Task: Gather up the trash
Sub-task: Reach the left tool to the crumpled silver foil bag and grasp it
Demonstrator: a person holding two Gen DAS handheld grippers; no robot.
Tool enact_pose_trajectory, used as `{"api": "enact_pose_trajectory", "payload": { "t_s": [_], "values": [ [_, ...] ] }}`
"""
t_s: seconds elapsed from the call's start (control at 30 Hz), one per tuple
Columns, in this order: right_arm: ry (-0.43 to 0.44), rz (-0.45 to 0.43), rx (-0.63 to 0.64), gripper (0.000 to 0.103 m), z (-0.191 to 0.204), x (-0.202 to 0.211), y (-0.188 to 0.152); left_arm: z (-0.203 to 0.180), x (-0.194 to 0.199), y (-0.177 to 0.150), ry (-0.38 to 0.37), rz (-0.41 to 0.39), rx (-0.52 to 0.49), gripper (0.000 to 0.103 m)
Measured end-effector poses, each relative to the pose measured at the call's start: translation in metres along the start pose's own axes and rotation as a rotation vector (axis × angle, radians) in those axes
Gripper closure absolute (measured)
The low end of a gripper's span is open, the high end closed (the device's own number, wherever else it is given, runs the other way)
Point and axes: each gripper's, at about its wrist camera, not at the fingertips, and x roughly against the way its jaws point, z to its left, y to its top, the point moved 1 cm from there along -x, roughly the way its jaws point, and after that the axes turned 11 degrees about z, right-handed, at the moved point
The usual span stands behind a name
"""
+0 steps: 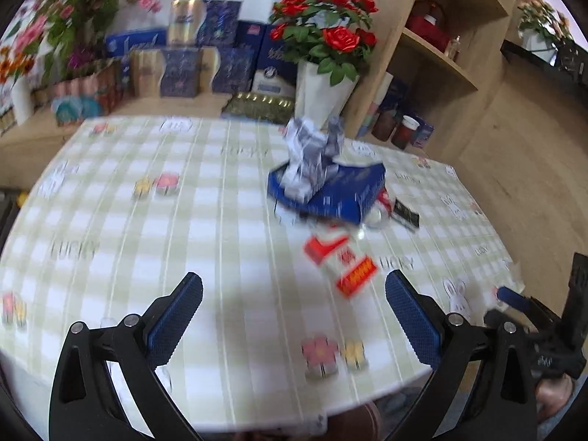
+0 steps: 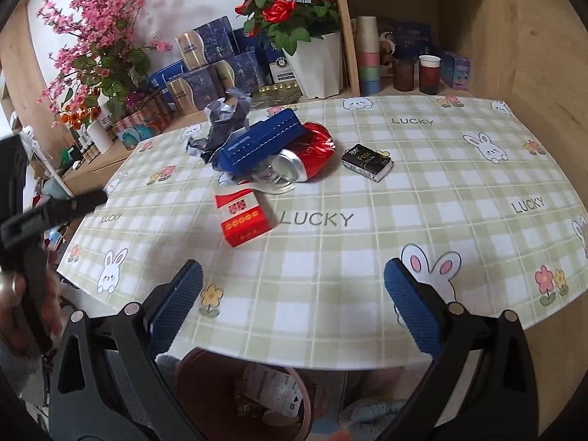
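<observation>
1. Both claws stand with jaws wide apart and nothing between them; the left claw (image 1: 294, 316) and the right claw (image 2: 294, 305) hover over the near edge of the table (image 2: 367, 286), which wears a green-and-white checked cloth printed with rabbits.
2. The nearest piece of trash is the red-and-white flat cardboard cigarette pack (image 2: 244, 218); it lies ahead of the right claw and somewhat to the left of its centre line, long axis running slantwise away from the claw; in the left wrist view it (image 1: 340, 259) lies ahead and to the right; neither arm is plainly nearer, in my judgement.
3. Beyond it lies a heap, pieces touching: a blue cardboard box (image 2: 262, 143) tilted over a crushed red aluminium can (image 2: 312, 154), with crumpled grey-white paper (image 2: 220, 125) behind; a small black packet (image 2: 367, 163) lies apart to the right.
4. A brown round bin (image 2: 242, 393), already holding some paper, stands under the near table edge below the right claw.
5. Nothing stands between either claw and the pack; the left wrist view is blurred.
</observation>
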Motion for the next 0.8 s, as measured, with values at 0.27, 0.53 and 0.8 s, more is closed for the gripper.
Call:
{"api": "enact_pose_trajectory", "payload": {
  "t_s": [0.27,0.53,0.8],
  "values": [
    [0.018,-0.027,-0.107,0.005,-0.017,-0.035,0.032,-0.014,-0.065,0.077,0.026,0.023,-0.124,0.012],
    [0.074,-0.047,-0.196,0.005,-0.038,-0.07,0.065,-0.014,-0.137,0.115,0.02,0.132,-0.12,0.014],
    [0.128,-0.033,-0.131,0.006,-0.026,-0.09,0.095,0.0,-0.166,0.124,-0.083,0.203,-0.013,0.064]
  ]
}}
